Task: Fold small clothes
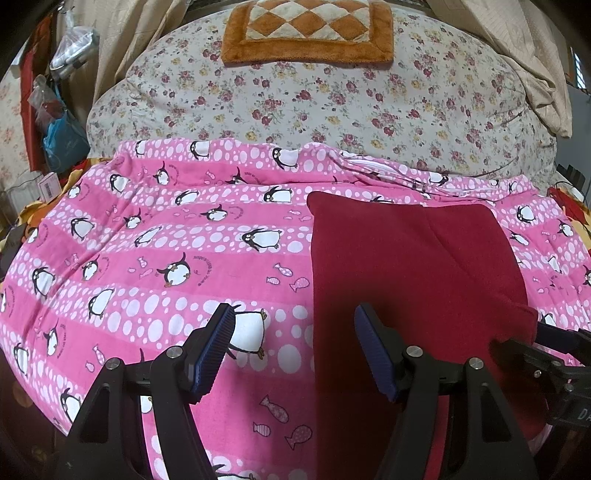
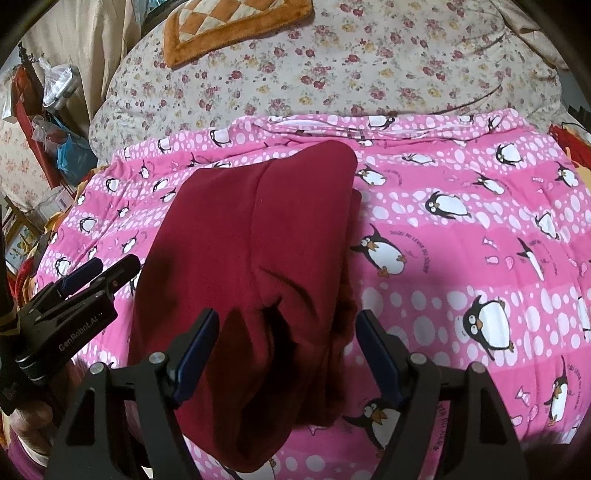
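I have the bed (image 1: 332,96) under both cameras, its floral cover running to the far edge, where an orange checked mat (image 1: 306,33) lies. Across the near part of the bed is a pink penguin blanket (image 1: 147,240), spread fairly flat; I judge it serves as the working layer for folding.

On that blanket, toward its right half in my left view, lies the dark red garment (image 1: 406,258). It reads as a long band running from the near edge of the blanket toward its far edge, with a lengthwise line down it where one layer overlaps another, so I take it to be already folded once along its length. Its near end bunches and wrinkles in my right view (image 2: 258,240), which suggests that end needs smoothing before a crosswise fold.

My left tool (image 1: 295,354) hovers with its jaws spread wide and nothing between them; one finger is over the blanket, the other over the garment's left edge. My right tool (image 2: 288,354) is also wide apart, straddling the rumpled near end of the garment without clamping it. In the left view it sits at the garment's right near corner. I judge both are placed to take the near end and carry it toward the far end.
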{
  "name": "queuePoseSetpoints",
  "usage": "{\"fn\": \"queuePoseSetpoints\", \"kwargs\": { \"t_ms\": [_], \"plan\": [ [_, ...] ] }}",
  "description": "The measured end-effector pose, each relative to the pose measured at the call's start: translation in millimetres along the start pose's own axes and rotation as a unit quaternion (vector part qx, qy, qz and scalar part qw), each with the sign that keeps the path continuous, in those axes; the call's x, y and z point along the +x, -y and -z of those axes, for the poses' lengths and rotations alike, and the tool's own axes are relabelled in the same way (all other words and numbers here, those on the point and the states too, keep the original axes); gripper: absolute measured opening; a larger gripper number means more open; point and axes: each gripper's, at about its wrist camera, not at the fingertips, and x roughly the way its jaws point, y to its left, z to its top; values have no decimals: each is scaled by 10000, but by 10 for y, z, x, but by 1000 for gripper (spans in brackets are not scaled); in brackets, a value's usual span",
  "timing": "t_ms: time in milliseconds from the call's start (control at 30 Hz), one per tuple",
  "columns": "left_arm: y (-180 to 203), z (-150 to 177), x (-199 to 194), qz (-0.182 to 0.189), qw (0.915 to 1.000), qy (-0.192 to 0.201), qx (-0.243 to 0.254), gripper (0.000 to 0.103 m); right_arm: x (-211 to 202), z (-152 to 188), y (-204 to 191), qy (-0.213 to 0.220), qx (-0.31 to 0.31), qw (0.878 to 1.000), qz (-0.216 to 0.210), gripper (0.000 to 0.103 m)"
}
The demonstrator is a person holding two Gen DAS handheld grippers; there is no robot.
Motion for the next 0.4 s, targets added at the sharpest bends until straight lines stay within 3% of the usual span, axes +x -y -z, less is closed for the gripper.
{"fn": "queuePoseSetpoints", "kwargs": {
  "t_ms": [267,400],
  "plan": [
    [13,10,22,60,10000,21,28,47,19,-4,5,-25,-6,10000,-12,80],
    [-81,-22,57,230,9995,-101,-191,48,-20,-55,43,53,28,9999,-81,80]
  ]
}}
